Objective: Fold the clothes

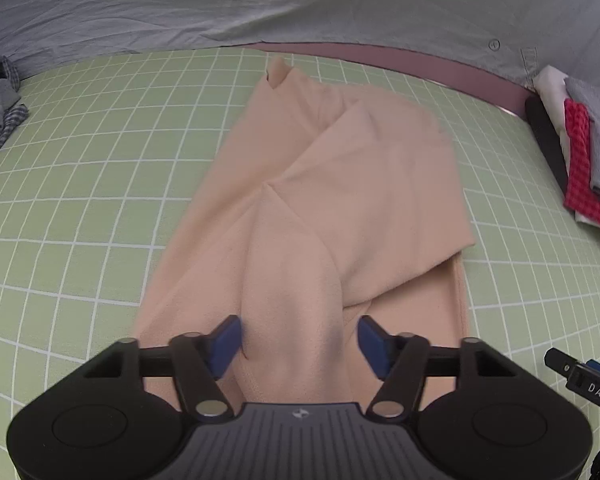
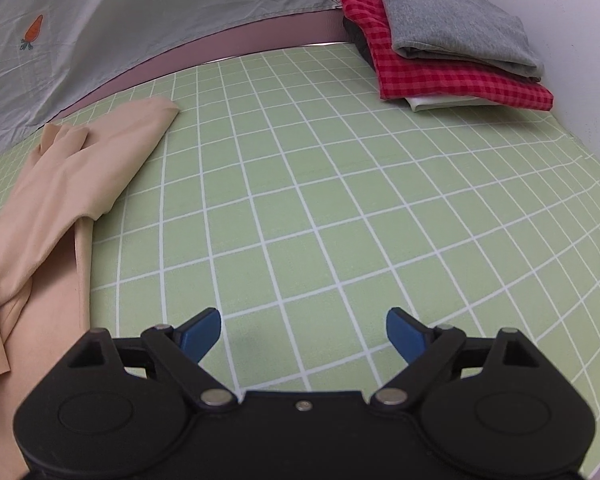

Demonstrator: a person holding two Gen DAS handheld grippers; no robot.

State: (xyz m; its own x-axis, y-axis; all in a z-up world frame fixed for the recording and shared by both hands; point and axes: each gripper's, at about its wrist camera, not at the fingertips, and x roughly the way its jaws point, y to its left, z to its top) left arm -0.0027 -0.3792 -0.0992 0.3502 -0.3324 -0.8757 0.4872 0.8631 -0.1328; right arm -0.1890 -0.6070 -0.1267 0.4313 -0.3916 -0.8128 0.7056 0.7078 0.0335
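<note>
A peach-coloured garment (image 1: 340,184) lies partly folded on the green checked sheet (image 1: 100,184), running away from me. My left gripper (image 1: 299,338) is open, with a raised fold of the peach cloth bulging between its blue fingers (image 1: 226,342); the pads stand apart from it. In the right wrist view the same garment (image 2: 48,208) lies at the left. My right gripper (image 2: 303,334) is open and empty over bare sheet (image 2: 340,200), to the right of the garment.
A stack of folded clothes, grey on red check (image 2: 452,64), sits at the far right by the white wall (image 2: 572,40); it also shows in the left wrist view (image 1: 580,160). A grey duvet (image 1: 300,0) lies along the far side. Crumpled clothes (image 1: 0,120) are far left.
</note>
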